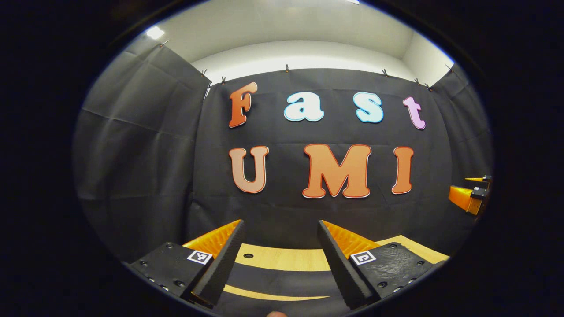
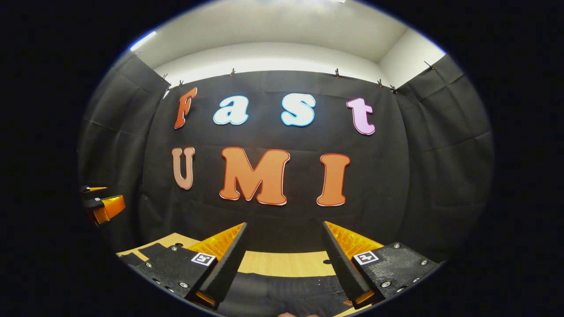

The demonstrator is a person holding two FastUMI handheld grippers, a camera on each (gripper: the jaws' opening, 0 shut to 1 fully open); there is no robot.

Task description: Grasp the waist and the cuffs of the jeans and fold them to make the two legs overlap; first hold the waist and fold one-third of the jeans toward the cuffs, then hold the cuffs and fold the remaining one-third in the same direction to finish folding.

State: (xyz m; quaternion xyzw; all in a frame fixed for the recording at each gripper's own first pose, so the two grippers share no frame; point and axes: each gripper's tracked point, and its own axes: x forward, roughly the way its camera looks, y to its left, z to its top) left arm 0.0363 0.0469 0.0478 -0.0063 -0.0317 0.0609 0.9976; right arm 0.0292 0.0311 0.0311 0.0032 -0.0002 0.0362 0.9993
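Plainly, nothing is grasped yet; the left claw [image 1: 280, 233] stands wide open and empty, raised and looking at the booth wall, and the right claw [image 2: 284, 235] is likewise spread wide with nothing between its fingers; each also shows at the edge of the other's view, level with it and well apart. The jeans [image 2: 282, 293], dark cloth, lie flat on the wooden bench [image 2: 282, 263] just below and ahead of the right claw's fingers; which end is the waist I cannot tell. The step in hand, as I judge it, is the first reach; both claws should tip down together, one to the waist and one to the cuffs, bite only the top edge of cloth, and close fully before lifting.
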